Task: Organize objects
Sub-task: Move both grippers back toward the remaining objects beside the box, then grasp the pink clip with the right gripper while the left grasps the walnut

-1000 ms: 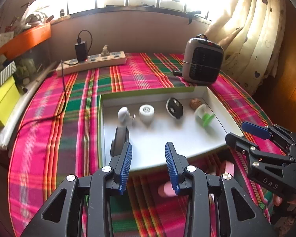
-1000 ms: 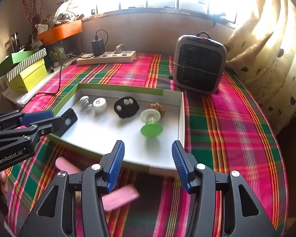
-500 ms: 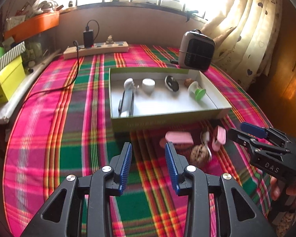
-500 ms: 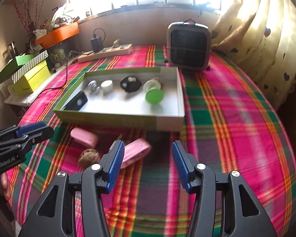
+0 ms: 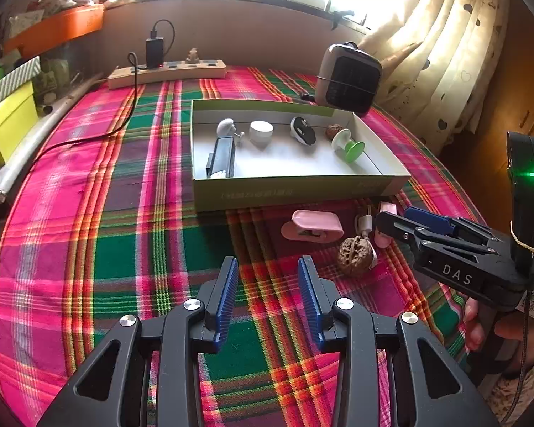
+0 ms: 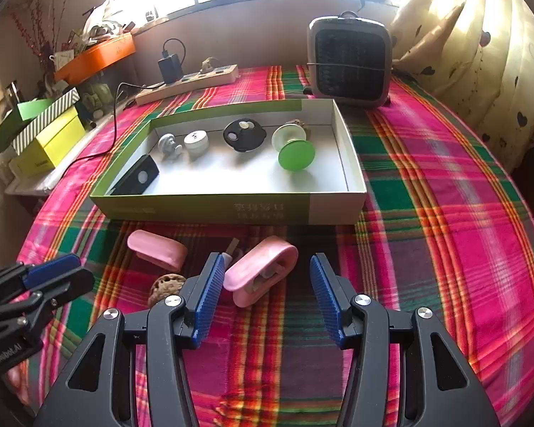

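Note:
A shallow green-and-white box [image 5: 295, 188] [image 6: 210, 206] sits on the plaid cloth and holds a black block [image 6: 136, 180], two white pieces, a black disc [image 6: 245, 134], a nut and a green-and-white spool [image 6: 292, 149]. In front of it lie two pink clips [image 6: 260, 270] [image 6: 156, 249], a small white plug [image 5: 366, 221] and a walnut [image 5: 355, 251] [image 6: 166, 286]. My right gripper [image 6: 267, 291] is open, low over the cloth, with the nearer pink clip between its fingers. My left gripper [image 5: 268, 295] is open and empty, to the left of the walnut.
A small grey heater [image 6: 349, 64] stands behind the box. A power strip [image 5: 167, 71] with a black charger and cable lies at the back left. Yellow and green boxes [image 6: 50, 138] and an orange tray [image 6: 96, 57] line the left side. A curtain [image 6: 480, 53] hangs at right.
Both grippers have pulled back from above the box toward the near side of the table and dropped lower. The pink clips, plug and walnut have come into view in front of the box.

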`<state>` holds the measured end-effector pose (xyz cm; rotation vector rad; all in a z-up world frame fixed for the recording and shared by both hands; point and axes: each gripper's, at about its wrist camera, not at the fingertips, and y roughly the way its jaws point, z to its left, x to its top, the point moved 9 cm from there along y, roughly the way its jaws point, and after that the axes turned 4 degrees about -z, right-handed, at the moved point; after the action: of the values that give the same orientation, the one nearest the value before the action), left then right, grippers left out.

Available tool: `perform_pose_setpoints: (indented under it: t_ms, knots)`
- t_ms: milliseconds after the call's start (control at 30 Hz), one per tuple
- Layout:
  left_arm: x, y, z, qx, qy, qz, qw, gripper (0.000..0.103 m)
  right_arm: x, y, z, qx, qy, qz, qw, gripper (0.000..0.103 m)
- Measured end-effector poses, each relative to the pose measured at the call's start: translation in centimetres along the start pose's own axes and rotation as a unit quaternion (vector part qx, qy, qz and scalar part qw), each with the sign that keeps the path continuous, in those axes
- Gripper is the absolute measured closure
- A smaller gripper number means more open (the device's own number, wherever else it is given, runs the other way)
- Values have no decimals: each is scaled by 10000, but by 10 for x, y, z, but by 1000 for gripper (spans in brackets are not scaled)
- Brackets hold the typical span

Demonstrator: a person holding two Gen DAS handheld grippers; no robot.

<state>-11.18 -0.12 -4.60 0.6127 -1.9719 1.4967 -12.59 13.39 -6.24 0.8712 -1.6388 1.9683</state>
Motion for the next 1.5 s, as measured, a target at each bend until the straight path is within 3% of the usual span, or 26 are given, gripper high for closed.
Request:
perform_pose_setpoints:
  t_ms: [533,733,1067,1300,1500]
  knots:
    - [7,17,-43,-454,228,229,9984,66,-5,-14,-19,-220,-332,35,9992,51]
    - [7,26,-48,-387,304,335,9982,63,-7,1,-12,-25,-478,177,9987,51]
    - [9,34,-62,-541,438,458,9965,62,-8,8,-30,-116,-464,239,9986,52]
    - [3,43,-66,-441,592,664,9951,62,-9,8,-35,-83,-610,205,9979,64]
    - [0,45,-57,-336,464,708,9958,62,-8,10,-27,96,-769,214,9968,65]
